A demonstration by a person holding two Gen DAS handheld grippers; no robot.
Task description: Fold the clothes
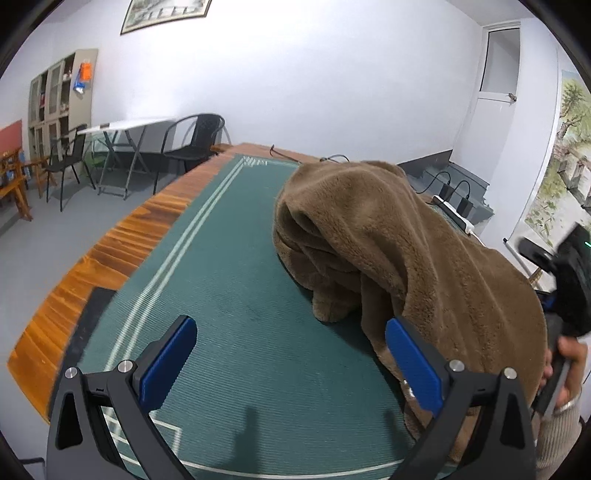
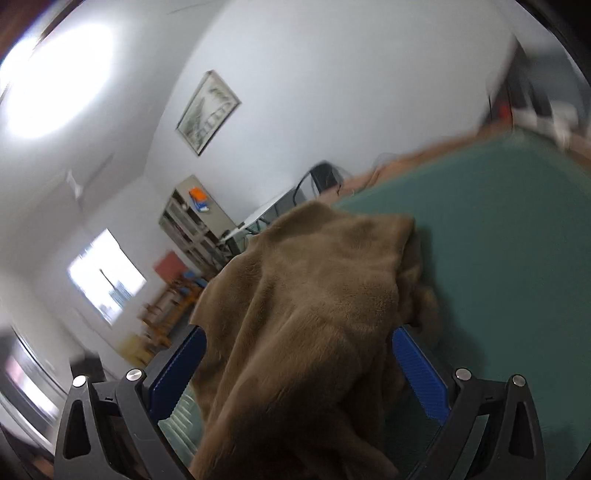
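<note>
While the room stretched off to the left with bare grey floor (image 1: 48,254), the table (image 1: 122,236) showed its wooden edge running free along that whole side. The green mat (image 1: 229,295) lay wide open ahead of the left gripper (image 1: 291,365), nothing on it from the white border lines across to the fleece (image 1: 369,229). And what a heap that brown fleece was, piled on the mat's right half, one flap draped down over the left gripper's right finger (image 1: 413,365). That gripper stood spread wide, gripping nothing, its left finger out over bare mat.

Over to the right gripper (image 2: 295,373), jaws flung fully apart. The fleece (image 2: 306,295) lay bunched between the blue pads and neither pad pressed it: let go, loose. In the left view a hand (image 1: 569,369) held that tool at the frame's right edge, hard against the fleece. The right view was smeared with blur and tilted.

Behind the fleece, cables and a power strip (image 1: 454,214) sat at the table's far right edge. Across the floor stood a folding table (image 1: 125,127), black chairs (image 1: 195,144), and a cabinet (image 1: 55,99) against the white wall. A door (image 1: 495,92) filled the far corner. One framed picture (image 1: 166,14) hung high, a scroll painting (image 1: 565,162) on the right wall, and a bright window (image 2: 107,277) showed in the right view.
</note>
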